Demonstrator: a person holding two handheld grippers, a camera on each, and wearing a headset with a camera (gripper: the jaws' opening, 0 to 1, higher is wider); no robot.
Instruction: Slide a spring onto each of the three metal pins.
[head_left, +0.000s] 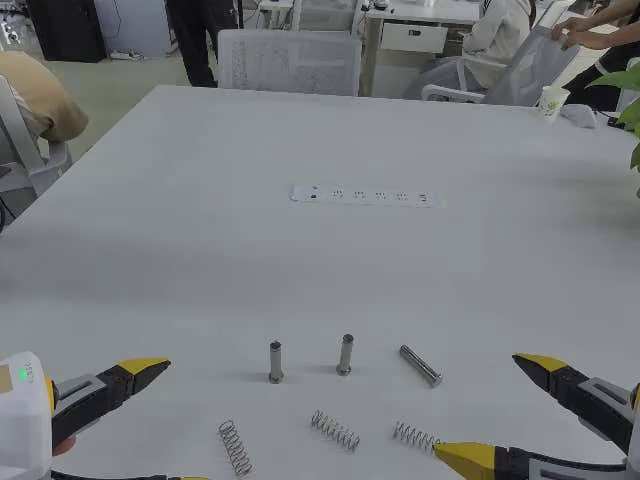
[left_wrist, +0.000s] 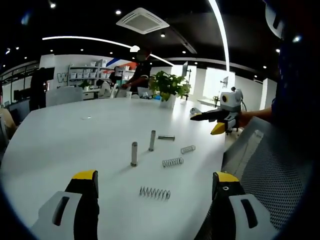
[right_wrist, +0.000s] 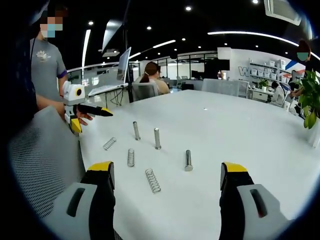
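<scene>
Left gripper (left_wrist: 155, 176) and right gripper (right_wrist: 167, 166) were held, jaws apart, flanking the middle pin (head_left: 345, 355). A power strip (head_left: 365, 195) beyond it was caught in head view.

White table (head_left: 200, 260) holds three pins (head_left: 345, 355), three springs (head_left: 334, 430), power strip (head_left: 365, 195).

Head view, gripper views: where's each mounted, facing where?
Head view: on the person's head, facing forward and down at the table; left tool and right tool, both open, at the bottom corners.
Left gripper view: on the left tool, low, facing along its jaws across the table; right tool and a hand enter from the right.
Right gripper view: on the right tool, facing roughly the opposite way; left tool enters from the left.
Shared: all three see the pins and springs.
</scene>
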